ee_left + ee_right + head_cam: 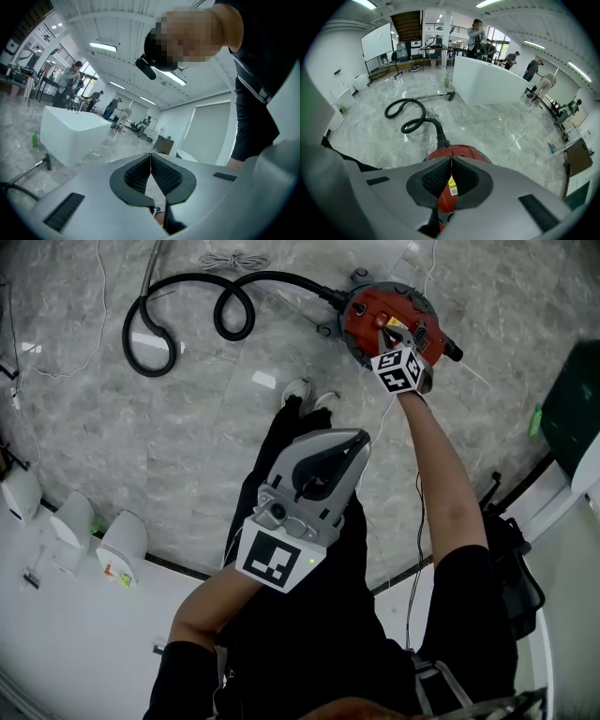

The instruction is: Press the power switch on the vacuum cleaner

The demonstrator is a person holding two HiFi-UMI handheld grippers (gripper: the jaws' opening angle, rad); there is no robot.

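Red vacuum cleaner (361, 310): on floor, 1 o'clock. My right gripper (384, 334): jaws together, tips at its top. I can't confirm the switch is pressed. My left gripper (359, 440): closed, empty, idle.

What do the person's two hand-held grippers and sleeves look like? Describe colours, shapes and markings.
The left gripper and right gripper have pale grey plastic bodies tapering to wedge-shaped jaws with black ribbed pads. Each carries a white cube printed with black square markers. The person wears short black sleeves.
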